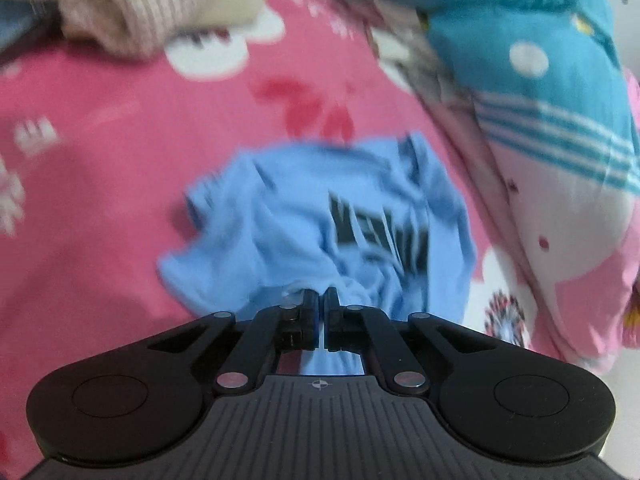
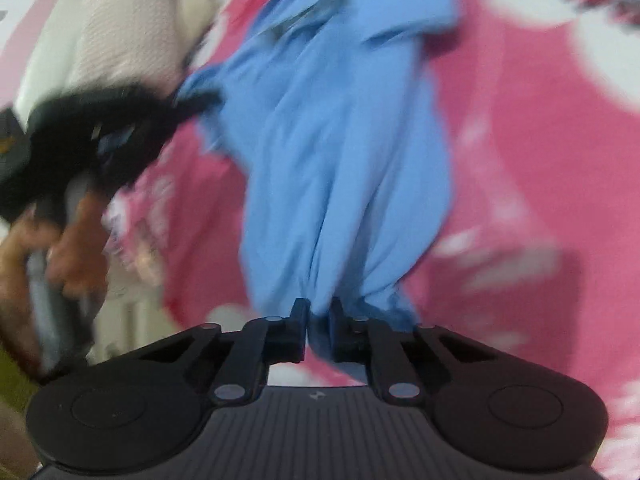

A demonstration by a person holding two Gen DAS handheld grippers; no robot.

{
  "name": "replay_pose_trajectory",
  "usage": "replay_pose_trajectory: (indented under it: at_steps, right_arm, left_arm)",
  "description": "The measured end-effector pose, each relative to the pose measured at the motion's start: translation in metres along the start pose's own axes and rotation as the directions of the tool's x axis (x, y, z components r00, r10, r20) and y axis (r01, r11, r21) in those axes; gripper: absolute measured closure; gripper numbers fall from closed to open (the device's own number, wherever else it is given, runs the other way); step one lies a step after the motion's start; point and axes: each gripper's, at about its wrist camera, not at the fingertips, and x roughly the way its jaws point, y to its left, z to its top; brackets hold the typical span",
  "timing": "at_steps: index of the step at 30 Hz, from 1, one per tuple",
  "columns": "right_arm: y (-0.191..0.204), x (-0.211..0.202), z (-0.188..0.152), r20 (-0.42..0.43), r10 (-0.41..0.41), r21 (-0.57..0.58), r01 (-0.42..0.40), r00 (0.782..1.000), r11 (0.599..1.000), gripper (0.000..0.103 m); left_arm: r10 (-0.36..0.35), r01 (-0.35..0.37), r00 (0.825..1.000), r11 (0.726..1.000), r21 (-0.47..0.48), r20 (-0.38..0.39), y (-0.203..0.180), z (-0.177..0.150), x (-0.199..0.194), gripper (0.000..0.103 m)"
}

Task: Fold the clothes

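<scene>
While the pink bedsheet printed with white cartoon shapes (image 1: 100, 184) lies under everything, my light blue cotton T-shirt with dark lettering (image 1: 320, 216) is bunched on it, not yet folded; I judge the job barely begun. A blue-and-pink patterned quilt (image 1: 540, 92) is heaped at the right, a beige ribbed knit garment (image 1: 132, 8) beyond. My left gripper (image 1: 319, 300) pinches the shirt's near edge, nearly closed. My right gripper (image 2: 319, 312) clamps another bunch. Only the left view shows the lettering; only the right shows my hand (image 2: 60, 240) on the other tool.
</scene>
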Motion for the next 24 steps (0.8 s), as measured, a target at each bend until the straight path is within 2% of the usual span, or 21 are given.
replay_pose_trajectory:
  at_steps: [2, 3, 4, 7, 9, 10, 11, 13, 15, 16, 18, 20, 24]
  right_arm:
    - [0.017, 0.023, -0.004, -0.043, 0.050, -0.014, -0.050, 0.998, 0.999, 0.094]
    - [0.022, 0.032, -0.005, -0.053, 0.049, -0.016, -0.050, 0.997, 0.999, 0.094]
    - [0.027, 0.041, -0.006, -0.063, 0.048, -0.017, -0.049, 0.997, 0.999, 0.093]
    - [0.019, 0.049, -0.001, -0.075, 0.051, 0.075, -0.045, 0.996, 0.996, 0.089]
    - [0.009, 0.037, 0.003, -0.066, 0.055, 0.136, -0.045, 0.996, 0.990, 0.078]
    - [0.004, 0.026, 0.005, -0.049, 0.044, 0.150, -0.037, 0.998, 0.988, 0.065]
    - [-0.001, 0.016, 0.006, -0.032, 0.034, 0.164, -0.028, 0.999, 0.986, 0.054]
    - [-0.009, -0.010, 0.013, 0.009, -0.025, 0.179, 0.023, 1.000, 0.984, 0.049]
    - [-0.016, -0.038, 0.027, 0.078, -0.074, 0.186, 0.059, 0.994, 0.981, 0.045]
    - [-0.019, -0.046, 0.037, 0.121, -0.102, 0.186, 0.078, 0.987, 0.979, 0.040]
    - [-0.024, -0.063, 0.056, 0.206, -0.155, 0.189, 0.116, 0.966, 0.975, 0.037]
    - [-0.027, -0.074, 0.082, 0.284, -0.210, 0.179, 0.163, 0.936, 0.970, 0.032]
    - [-0.027, -0.063, 0.137, 0.399, -0.276, 0.132, 0.244, 0.874, 0.961, 0.029]
  left_arm:
    - [0.024, -0.025, 1.000, 1.000, 0.010, 0.016, 0.005, 0.009, -0.001, 0.103]
    - [0.034, -0.034, 0.999, 0.999, 0.016, 0.010, 0.008, 0.012, 0.002, 0.103]
    - [0.041, -0.041, 0.999, 0.999, 0.024, -0.024, 0.010, 0.013, 0.009, 0.102]
    - [0.074, -0.069, 0.988, 0.997, 0.045, -0.133, 0.021, 0.009, 0.025, 0.099]
    - [0.074, -0.066, 0.985, 0.996, 0.057, -0.159, 0.026, 0.004, 0.024, 0.095]
    - [0.072, -0.063, 0.983, 0.996, 0.059, -0.170, 0.027, 0.002, 0.023, 0.087]
    - [0.069, -0.060, 0.981, 0.996, 0.060, -0.179, 0.029, -0.001, 0.022, 0.072]
    - [0.065, -0.055, 0.980, 0.997, 0.058, -0.188, 0.033, -0.006, 0.019, 0.060]
    - [0.061, -0.050, 0.978, 0.997, 0.058, -0.200, 0.036, -0.011, 0.018, 0.054]
    - [0.060, -0.047, 0.976, 0.997, 0.065, -0.210, 0.036, -0.012, 0.018, 0.049]
    - [0.057, -0.039, 0.972, 0.996, 0.083, -0.229, 0.035, -0.014, 0.022, 0.047]
    - [0.059, -0.032, 0.965, 0.993, 0.110, -0.255, 0.030, -0.019, 0.027, 0.045]
    - [0.091, -0.033, 0.956, 0.977, 0.209, -0.278, 0.017, -0.031, 0.034, 0.044]
